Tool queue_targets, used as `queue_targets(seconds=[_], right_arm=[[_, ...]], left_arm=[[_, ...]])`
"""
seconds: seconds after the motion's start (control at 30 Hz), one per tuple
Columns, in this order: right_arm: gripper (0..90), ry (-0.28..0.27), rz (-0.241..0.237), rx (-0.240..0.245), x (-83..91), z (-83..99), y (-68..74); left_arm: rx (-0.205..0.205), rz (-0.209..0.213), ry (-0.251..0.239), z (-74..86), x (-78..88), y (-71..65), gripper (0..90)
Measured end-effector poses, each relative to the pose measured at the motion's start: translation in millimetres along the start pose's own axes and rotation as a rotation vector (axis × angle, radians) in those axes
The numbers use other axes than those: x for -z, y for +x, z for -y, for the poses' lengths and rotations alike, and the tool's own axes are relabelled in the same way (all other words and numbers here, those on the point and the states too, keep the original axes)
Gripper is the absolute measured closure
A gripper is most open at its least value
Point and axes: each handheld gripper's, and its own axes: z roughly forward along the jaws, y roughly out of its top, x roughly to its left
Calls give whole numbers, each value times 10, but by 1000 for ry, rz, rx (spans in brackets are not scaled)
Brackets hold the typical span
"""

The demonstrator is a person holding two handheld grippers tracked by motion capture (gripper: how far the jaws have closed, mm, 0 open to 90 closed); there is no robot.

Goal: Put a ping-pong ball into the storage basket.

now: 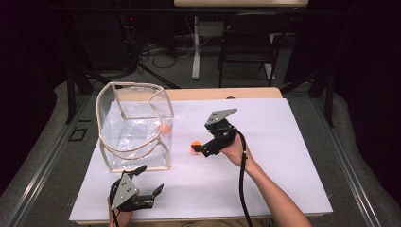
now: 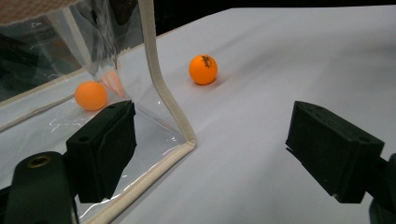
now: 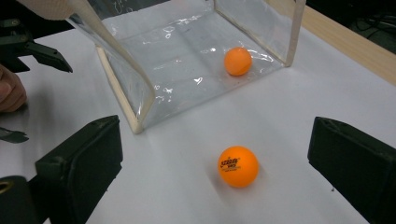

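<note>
Right tool [image 3: 224, 154] jaws apart, straddling loose orange ball [image 3: 238, 166]; next: close, lift into clear bag [image 3: 187, 60]; left tool [image 1: 142, 187] apart, idle

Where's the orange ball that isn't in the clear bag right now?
The loose orange ball lies on the white table, between the right claw's open jaws, just right of the clear bag.
</note>
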Motion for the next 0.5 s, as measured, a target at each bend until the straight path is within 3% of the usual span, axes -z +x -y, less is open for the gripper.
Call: queue_targets(seconds=[0.5], right_arm=[[22, 45, 8, -13, -62, 337, -31]], left_arm=[[4, -16, 5, 13, 61, -33, 157]])
